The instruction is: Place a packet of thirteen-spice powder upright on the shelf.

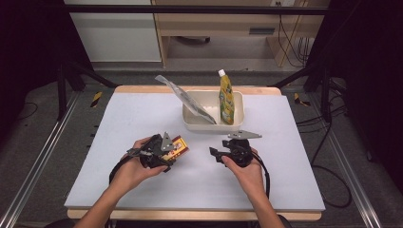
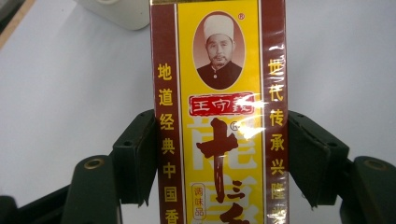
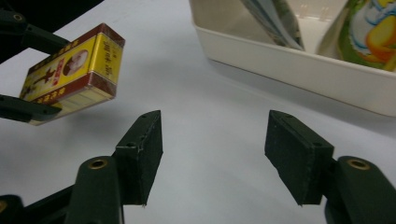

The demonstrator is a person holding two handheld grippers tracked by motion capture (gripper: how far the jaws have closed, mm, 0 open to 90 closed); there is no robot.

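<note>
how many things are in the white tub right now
2: a silver-grey pouch leaning out over the left side of the white tub, and a yellow-green spouted pouch standing at its right. Anything lying flat on the bottom behind the near wall could be hidden.

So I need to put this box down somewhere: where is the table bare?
The table is bare along its left part, from the tray to the left edge, and along the right edge beyond the right gripper. It is crowded inside the tray, with the pouch and silver packet.
</note>
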